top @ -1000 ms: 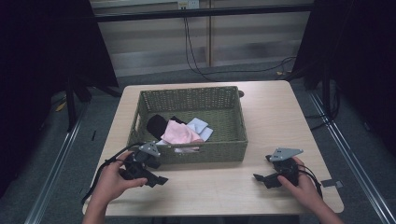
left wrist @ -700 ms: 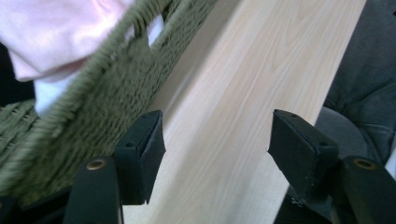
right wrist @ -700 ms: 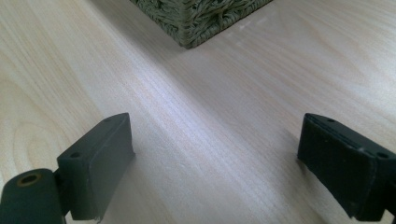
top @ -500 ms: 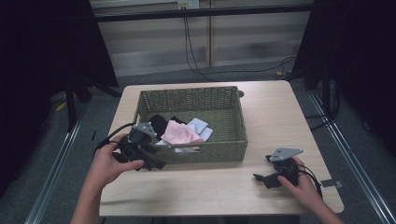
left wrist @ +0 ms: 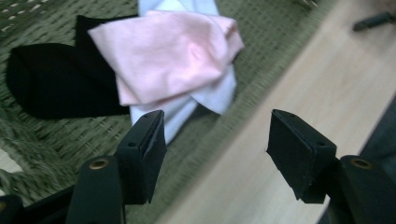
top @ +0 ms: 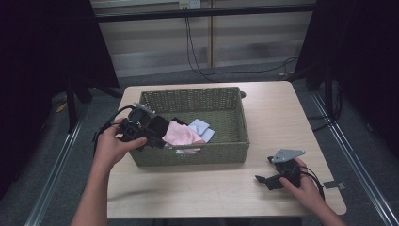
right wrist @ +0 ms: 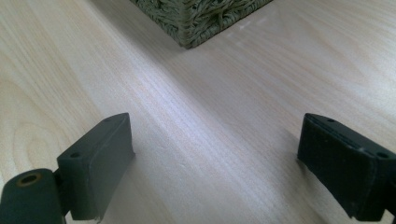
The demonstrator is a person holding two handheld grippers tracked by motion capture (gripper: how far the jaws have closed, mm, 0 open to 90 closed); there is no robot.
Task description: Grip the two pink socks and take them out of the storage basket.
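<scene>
A pale wooden table [top: 221,193] stood on a grey floor, and on it sat a green woven basket [top: 235,117], set toward the far left part of the tabletop. In the basket lay a small heap of cloth: a black garment [left wrist: 51,79] at the left end, a pink cloth [left wrist: 168,56] folded over its edge, and a pale blue-white cloth [left wrist: 219,93] under and beside the pink one, all three touching. In the high view the left gripper [top: 157,141] was held in the person's left hand [top: 110,146] over the basket's near left corner, its tips pointing toward the pink cloth [top: 181,134]. In the left gripper view its two black jaws stood apart with nothing between them; one hung above the woven floor just short of the pale cloth, the other above the bare table beyond the basket's wall. The right gripper [top: 266,181] rested low on the table near the front right corner, well apart from the basket, in the person's right hand [top: 306,186]. In the right gripper view its jaws were spread wide over bare wood, gripping nothing, with a basket corner [right wrist: 196,18] ahead.
</scene>
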